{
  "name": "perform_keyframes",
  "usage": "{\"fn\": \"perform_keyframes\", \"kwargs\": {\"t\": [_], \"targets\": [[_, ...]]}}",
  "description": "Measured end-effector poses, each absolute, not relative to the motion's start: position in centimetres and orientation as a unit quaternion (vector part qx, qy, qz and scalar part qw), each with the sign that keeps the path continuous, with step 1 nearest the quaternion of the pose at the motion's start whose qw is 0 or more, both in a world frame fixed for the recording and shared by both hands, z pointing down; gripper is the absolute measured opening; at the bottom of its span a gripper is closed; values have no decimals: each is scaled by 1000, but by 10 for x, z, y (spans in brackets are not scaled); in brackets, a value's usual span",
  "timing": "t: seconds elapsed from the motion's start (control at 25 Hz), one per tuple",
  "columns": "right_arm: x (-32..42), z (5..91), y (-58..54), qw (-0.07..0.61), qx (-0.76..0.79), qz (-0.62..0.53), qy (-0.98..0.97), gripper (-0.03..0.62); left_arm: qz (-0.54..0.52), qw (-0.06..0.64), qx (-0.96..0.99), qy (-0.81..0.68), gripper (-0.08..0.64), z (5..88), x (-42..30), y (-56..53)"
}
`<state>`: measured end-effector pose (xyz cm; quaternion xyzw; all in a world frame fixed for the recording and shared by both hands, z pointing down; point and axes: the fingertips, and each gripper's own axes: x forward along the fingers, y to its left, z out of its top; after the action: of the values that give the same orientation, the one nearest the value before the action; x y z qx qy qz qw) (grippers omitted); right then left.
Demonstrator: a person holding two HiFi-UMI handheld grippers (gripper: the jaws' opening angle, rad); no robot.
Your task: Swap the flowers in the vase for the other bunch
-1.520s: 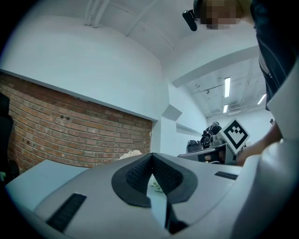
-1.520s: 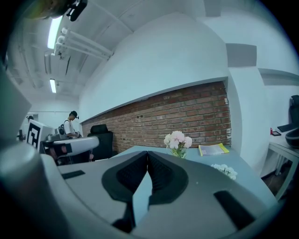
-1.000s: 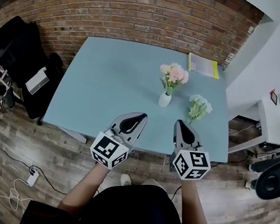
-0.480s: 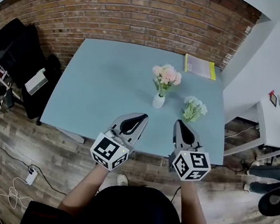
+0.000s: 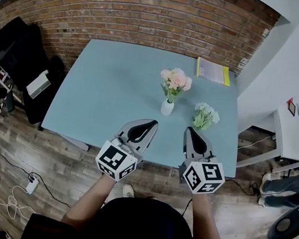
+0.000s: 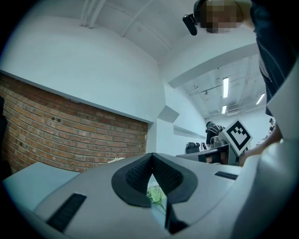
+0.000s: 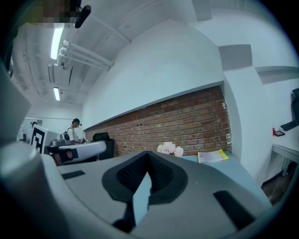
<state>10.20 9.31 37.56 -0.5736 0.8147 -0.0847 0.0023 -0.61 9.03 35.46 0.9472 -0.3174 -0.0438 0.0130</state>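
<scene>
The pale blue rectangular counter (image 5: 108, 92) fills the middle, with the left gripper (image 5: 151, 122) and right gripper (image 5: 189, 130) over its 6 o'clock edge, both pairs of fingers pressed together and empty. The pink flowers (image 5: 174, 80) stand in the small white vase (image 5: 167, 108) near the centre. The loose white-and-green bunch (image 5: 204, 115) lies on the counter at the vase's 3 o'clock.

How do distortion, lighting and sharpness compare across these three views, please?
Head view: fisheye bows the red brick wall and the pale blue table; light is even, no hard shadows. Left gripper view: black vignette at the corners, ceiling strip lights blown out. Right gripper view: same vignette, bright ceiling tube glares, pink flowers look sharp.
</scene>
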Motion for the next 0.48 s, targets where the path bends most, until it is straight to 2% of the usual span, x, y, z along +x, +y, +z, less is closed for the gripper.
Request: {"fn": "perform_keyframes", "kwargs": {"t": [0.48], "targets": [[92,375,95,8,-561,-85,823,12,-45,16,945,-323,9,355,-11,90]]}}
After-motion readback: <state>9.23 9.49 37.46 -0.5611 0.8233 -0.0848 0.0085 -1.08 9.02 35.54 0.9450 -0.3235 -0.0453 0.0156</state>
